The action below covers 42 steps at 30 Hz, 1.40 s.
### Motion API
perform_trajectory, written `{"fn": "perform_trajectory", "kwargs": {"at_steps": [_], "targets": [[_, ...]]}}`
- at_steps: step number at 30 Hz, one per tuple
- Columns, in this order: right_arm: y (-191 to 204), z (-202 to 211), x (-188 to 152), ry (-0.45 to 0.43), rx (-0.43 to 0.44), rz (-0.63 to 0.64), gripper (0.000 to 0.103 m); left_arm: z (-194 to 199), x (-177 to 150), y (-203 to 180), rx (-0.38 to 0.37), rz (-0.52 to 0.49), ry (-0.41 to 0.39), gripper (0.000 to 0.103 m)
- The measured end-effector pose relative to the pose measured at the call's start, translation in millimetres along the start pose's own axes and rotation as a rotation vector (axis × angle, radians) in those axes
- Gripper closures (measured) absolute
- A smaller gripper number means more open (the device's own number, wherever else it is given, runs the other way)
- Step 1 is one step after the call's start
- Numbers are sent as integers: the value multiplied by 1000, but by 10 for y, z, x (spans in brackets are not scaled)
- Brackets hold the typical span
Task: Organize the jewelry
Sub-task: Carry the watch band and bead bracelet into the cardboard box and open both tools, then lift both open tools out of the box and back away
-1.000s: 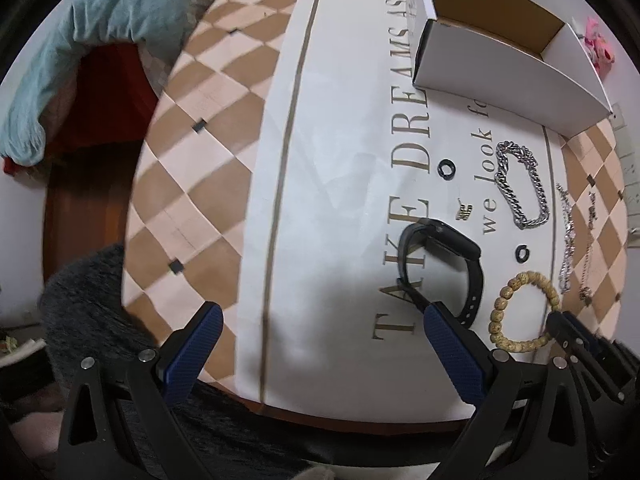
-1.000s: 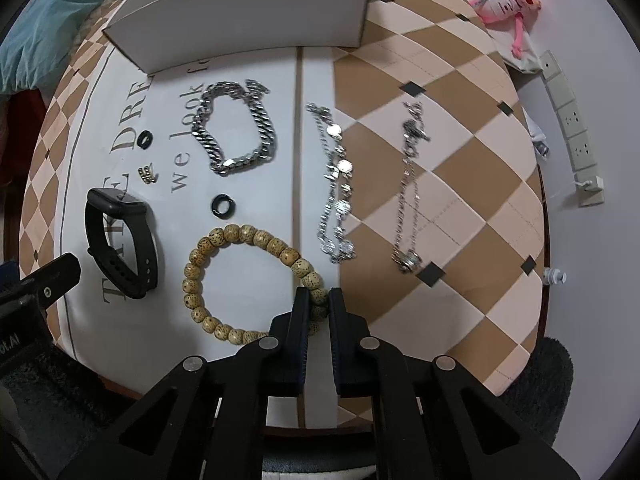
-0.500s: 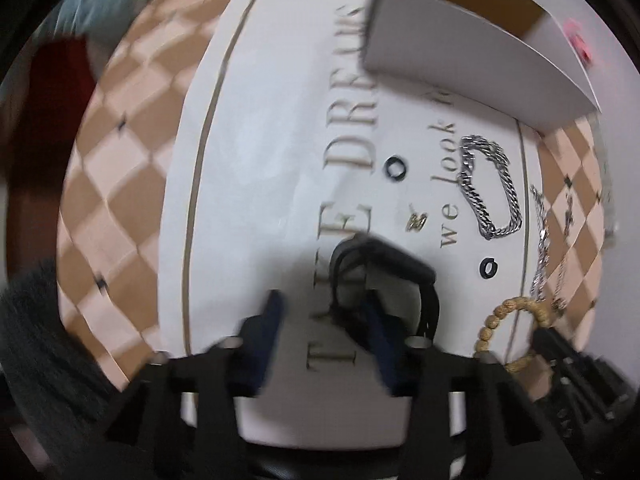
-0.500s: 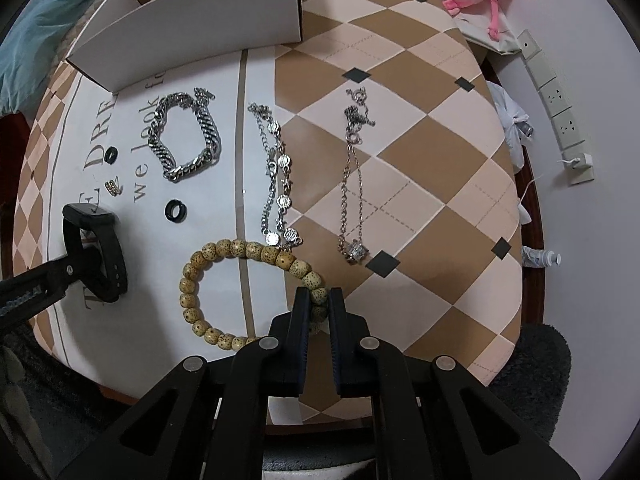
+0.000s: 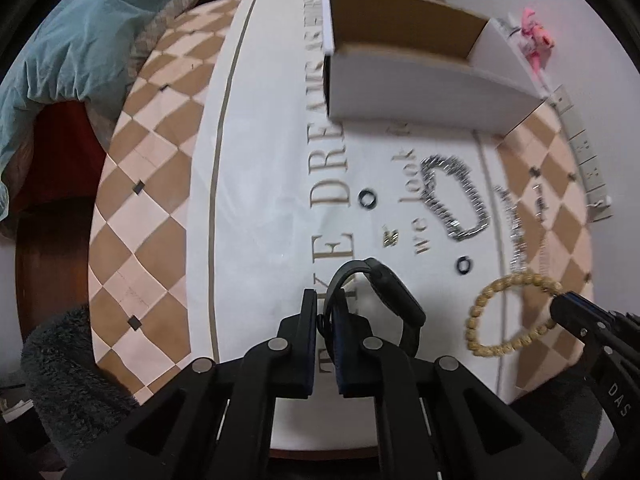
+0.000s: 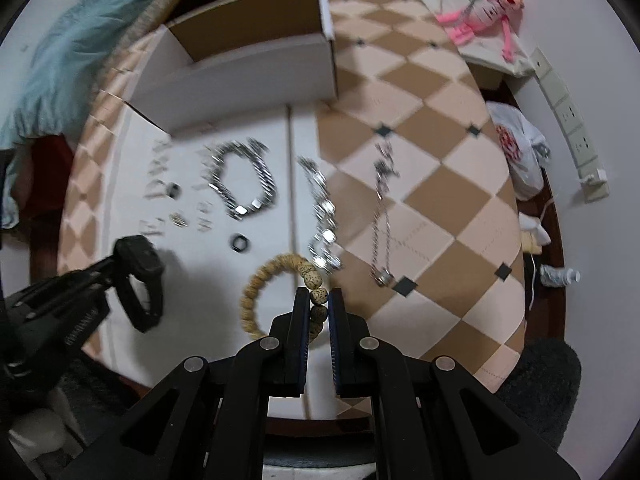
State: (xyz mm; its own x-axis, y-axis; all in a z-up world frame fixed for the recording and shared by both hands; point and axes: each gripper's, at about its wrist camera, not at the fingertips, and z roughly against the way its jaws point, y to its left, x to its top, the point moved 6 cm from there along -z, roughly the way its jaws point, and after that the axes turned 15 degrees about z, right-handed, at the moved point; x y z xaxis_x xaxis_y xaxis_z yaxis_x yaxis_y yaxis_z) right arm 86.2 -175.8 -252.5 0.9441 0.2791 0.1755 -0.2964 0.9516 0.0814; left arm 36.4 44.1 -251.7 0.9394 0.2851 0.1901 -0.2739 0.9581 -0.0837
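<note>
Round table [image 6: 452, 184] carried a tan-and-cream checked cloth with a white lettered band. Beyond it: teal bedding [image 5: 60, 40], dark wood floor [image 5: 44, 256], grey shaggy rug [image 6: 548, 384], white wall with power strip [image 6: 568, 120].

Both grippers point steeply down at the table [image 5: 168, 184]. The left gripper [image 5: 325, 320] has just been closing its jaws; they now pinch the strap of the black watch [image 5: 394, 304]. The right gripper [image 6: 319, 300], jaws nearly together, clamps a bead of the wooden bead bracelet [image 6: 276, 276], just right of that watch.
</note>
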Motion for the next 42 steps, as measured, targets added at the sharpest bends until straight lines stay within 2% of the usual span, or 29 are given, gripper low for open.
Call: {"fn": "perform_trajectory", "kwargs": {"at_steps": [6,11,13,16,23,32,34,35,36,37,38,39,42], "targets": [[93,476,364,-103,49,17,94,429,258,-95,-72,6,-59,98],[38,894,851,-211,65,40,94,578,803,-436,-129,8,-105,98],[11,988,1079,-240,67,57,94,602,1055,-663,-149,12,-113,98],[-57,1060,1427,-271,64,75,94,594,1372,-795,-162,11,-125,98],[-197,737,2100,-226,77,79,94,415,1938,-959,-191,21,-73,98],[-306,209,2412,-140,158,72,93,64,2292,-1013,-194,66,8,92],[-328,44,2418,-84,171,76,88,16,2331,-1006,-156,61,2,87],[-352,-4,2419,-70,168,75,82,7,2346,-1004,-143,56,-8,76],[-383,-35,2417,-64,157,73,58,7,2358,-998,-136,53,-19,55],[-414,-44,2398,-66,152,64,37,15,2363,-985,-132,56,-27,41],[-445,-39,2372,-70,145,57,33,25,2366,-963,-127,63,-38,19],[-470,-24,2352,-77,131,56,33,40,2374,-945,-122,65,-53,14],[-528,29,2281,-91,57,62,33,67,2346,-888,-84,62,-83,12]]}}
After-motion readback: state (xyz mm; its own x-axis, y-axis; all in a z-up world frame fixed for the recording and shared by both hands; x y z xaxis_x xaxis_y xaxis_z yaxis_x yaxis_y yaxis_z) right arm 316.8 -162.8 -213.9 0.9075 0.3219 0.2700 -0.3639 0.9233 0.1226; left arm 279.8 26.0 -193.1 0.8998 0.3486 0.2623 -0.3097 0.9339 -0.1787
